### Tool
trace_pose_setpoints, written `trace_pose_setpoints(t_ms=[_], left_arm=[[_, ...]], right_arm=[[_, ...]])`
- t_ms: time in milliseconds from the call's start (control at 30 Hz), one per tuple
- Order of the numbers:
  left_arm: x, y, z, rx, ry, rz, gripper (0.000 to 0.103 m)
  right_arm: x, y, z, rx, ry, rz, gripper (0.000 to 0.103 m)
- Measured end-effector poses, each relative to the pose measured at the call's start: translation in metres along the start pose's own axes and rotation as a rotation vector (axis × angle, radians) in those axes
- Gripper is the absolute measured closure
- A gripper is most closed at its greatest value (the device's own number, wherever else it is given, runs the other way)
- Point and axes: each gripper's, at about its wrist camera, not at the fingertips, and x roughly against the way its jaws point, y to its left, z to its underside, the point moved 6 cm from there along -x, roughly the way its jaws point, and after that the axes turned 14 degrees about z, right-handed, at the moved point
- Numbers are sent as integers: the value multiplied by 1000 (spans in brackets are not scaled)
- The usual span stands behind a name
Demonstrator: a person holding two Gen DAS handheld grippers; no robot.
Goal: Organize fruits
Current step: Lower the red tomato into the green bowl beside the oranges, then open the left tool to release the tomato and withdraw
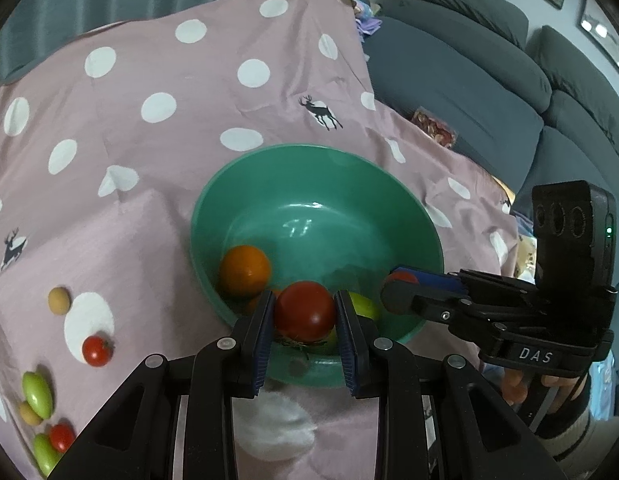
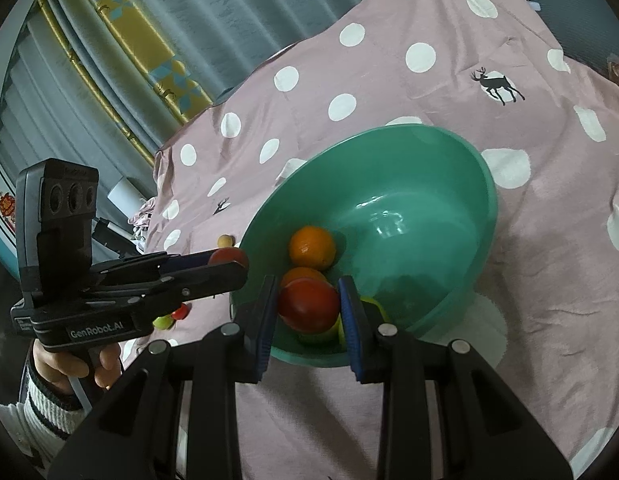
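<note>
A green bowl (image 1: 321, 184) sits on a pink dotted cloth; it also shows in the right wrist view (image 2: 389, 152). It holds an orange (image 1: 244, 270), a second orange (image 2: 299, 274) and green fruit (image 1: 365, 306). My left gripper (image 1: 304, 316) is shut on a red tomato (image 1: 304, 310) at the bowl's near rim. My right gripper (image 2: 308, 304) is shut on a red fruit (image 2: 308, 304) over the bowl's near edge. Each gripper shows in the other's view, holding its red fruit: the right gripper (image 1: 397, 280), the left gripper (image 2: 229, 262).
Loose fruit lies on the cloth at left: cherry tomatoes (image 1: 96, 351), green oval fruits (image 1: 37, 394), small tan balls (image 1: 59, 300). A grey sofa (image 1: 489, 92) stands to the right. Curtains (image 2: 213, 20) hang behind the cloth.
</note>
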Motion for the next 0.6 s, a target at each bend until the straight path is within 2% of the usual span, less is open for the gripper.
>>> trace_pose_setpoints(t_ms=[333, 600], left_arm=[[-12, -2, -1, -28, 24, -27, 75], [-13, 1, 0, -32, 27, -77, 75]], right_arm=[[0, -2, -1, 16, -3, 26, 72], [0, -3, -1, 11, -1, 27, 71]])
